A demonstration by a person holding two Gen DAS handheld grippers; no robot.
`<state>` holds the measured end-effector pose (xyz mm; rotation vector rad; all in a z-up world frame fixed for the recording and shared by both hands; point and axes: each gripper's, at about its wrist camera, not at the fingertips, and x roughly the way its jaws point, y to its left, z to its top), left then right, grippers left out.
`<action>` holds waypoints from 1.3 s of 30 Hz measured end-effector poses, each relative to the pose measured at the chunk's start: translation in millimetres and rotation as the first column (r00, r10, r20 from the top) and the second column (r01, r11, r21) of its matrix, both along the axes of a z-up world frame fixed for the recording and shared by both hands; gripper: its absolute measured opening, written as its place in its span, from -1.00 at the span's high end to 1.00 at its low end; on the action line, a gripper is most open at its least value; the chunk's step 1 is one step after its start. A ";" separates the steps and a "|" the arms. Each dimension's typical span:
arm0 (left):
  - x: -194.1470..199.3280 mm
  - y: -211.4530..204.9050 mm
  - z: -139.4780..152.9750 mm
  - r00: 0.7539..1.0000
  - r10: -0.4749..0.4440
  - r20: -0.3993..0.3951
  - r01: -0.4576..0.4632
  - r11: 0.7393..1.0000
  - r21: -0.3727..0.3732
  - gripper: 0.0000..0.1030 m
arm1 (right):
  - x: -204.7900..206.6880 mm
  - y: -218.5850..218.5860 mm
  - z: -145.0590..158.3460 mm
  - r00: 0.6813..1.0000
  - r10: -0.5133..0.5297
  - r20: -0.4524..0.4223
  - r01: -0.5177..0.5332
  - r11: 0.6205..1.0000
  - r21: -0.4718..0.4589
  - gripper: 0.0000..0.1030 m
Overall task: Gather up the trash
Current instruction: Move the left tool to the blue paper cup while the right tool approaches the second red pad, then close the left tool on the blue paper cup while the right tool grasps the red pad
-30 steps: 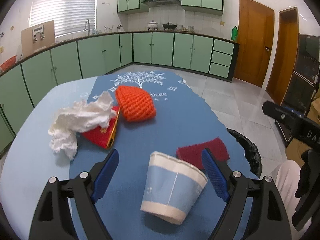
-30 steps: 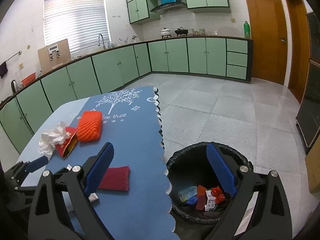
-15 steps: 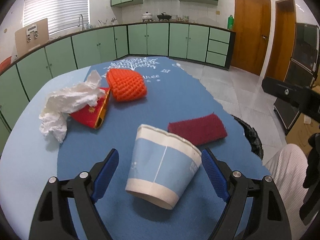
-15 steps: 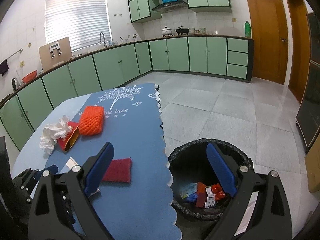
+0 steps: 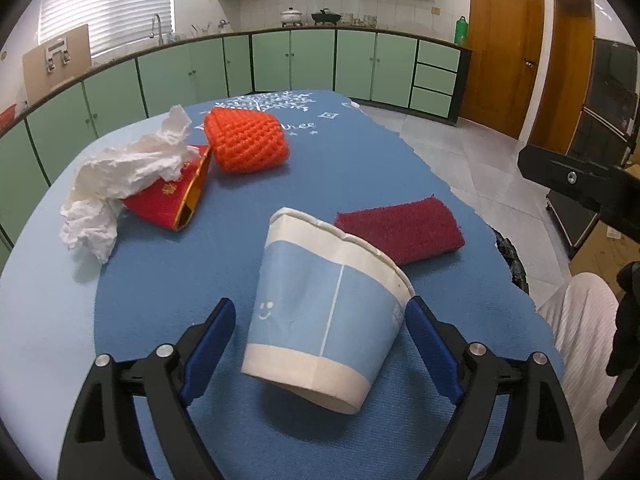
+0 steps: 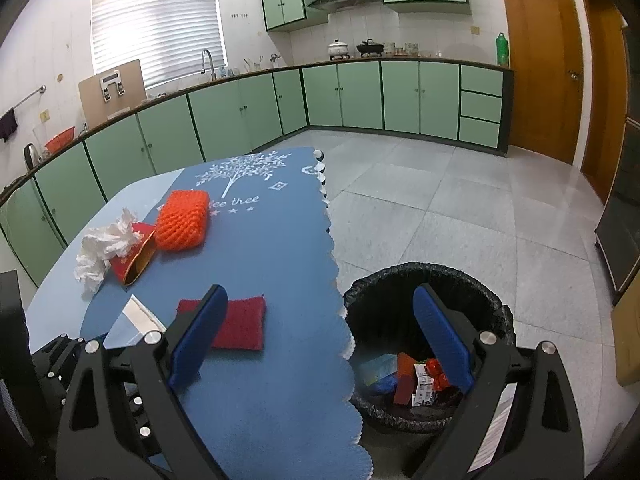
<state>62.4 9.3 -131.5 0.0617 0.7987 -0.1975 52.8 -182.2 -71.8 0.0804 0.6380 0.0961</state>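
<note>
A blue and white paper cup (image 5: 320,312) lies on its side on the blue table mat (image 5: 352,168). My left gripper (image 5: 320,304) straddles it, jaws opening; the left pad stands clear of the cup and the right pad sits right by its rim. Beyond it lie a dark red scouring pad (image 5: 400,228), a red packet (image 5: 164,200) under crumpled white tissue (image 5: 120,172), and an orange knitted piece (image 5: 246,142). My right gripper (image 6: 320,291) hangs open and holds nothing, over the mat's scalloped edge and the black-lined bin (image 6: 424,276), which holds several wrappers.
The bin stands on the tiled floor just off the table's right edge (image 5: 510,256). Green kitchen cabinets (image 6: 344,96) run along the far walls. A person's light sleeve (image 5: 580,320) and the right gripper's black body (image 5: 580,180) are at the right of the left wrist view.
My left gripper has sunk toward the cup, which now fills more of the space between the jaws. The right gripper has barely moved.
</note>
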 end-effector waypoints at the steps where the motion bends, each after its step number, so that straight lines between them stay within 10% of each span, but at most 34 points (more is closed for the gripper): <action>1: 1.0 1.2 0.1 1.000 -0.002 -0.001 0.002 1.000 -0.004 -0.63 | 0.6 -0.2 -0.1 1.000 0.000 -0.001 0.000 1.000 0.000 -0.77; 13: -8.3 8.2 15.8 0.999 0.009 0.050 -0.007 0.999 -0.044 -0.03 | 2.7 5.1 -1.7 1.000 0.010 -0.007 -0.010 1.000 -0.014 -0.77; 39: 6.5 64.1 36.2 0.969 0.195 0.154 -0.193 0.981 -0.029 0.01 | 25.2 74.8 -30.5 0.996 0.084 -0.039 -0.086 0.995 -0.044 -0.77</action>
